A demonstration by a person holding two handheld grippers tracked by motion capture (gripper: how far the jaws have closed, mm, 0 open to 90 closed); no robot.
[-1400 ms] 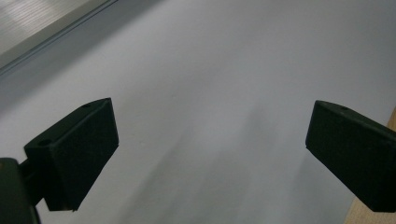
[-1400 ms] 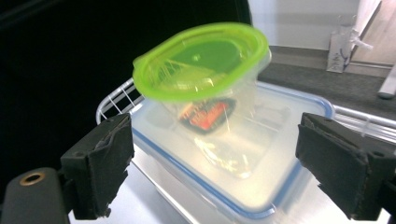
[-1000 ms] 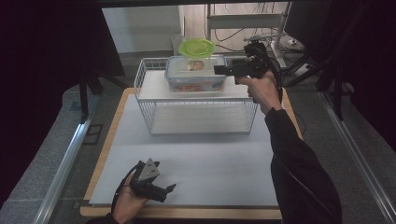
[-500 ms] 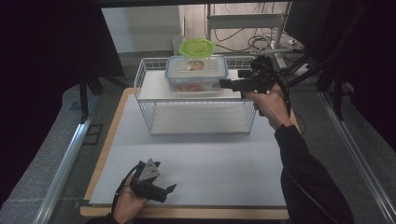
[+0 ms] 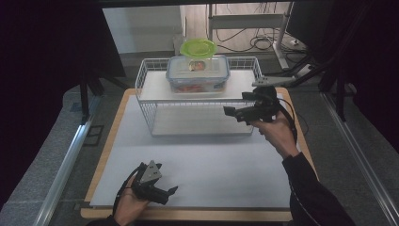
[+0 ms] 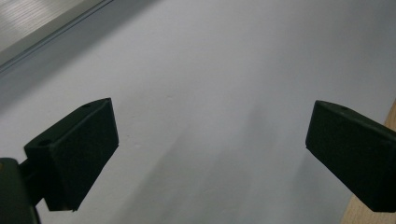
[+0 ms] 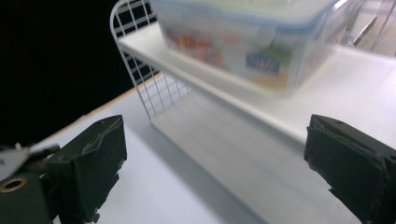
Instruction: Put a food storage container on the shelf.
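Observation:
A clear lidded food container (image 5: 197, 74) with a blue-edged lid sits on the top shelf of a white wire rack (image 5: 147, 109); a green bowl (image 5: 198, 47) rests on its lid. My right gripper (image 5: 234, 113) hangs open at the rack's front right corner, pointing left, apart from the container. In the right gripper view the container (image 7: 243, 37) lies ahead above the wide-apart jaws of that gripper (image 7: 215, 163). My left gripper (image 5: 165, 179) rests open on the white mat (image 5: 221, 169) near the front left. Bare mat lies between the jaws of the left gripper (image 6: 210, 158).
The rack's lower shelf (image 5: 197, 122) holds nothing. The white mat covers a wooden board (image 5: 106, 155) whose edge (image 6: 391, 119) runs just beside my left gripper. Metal rails (image 5: 66, 165) flank the table, and cables and a stand leg (image 5: 282, 52) lie beyond the rack.
My right gripper has drawn back from the container's right side, coming down and toward the person to the rack's front right corner. The left gripper has stayed put.

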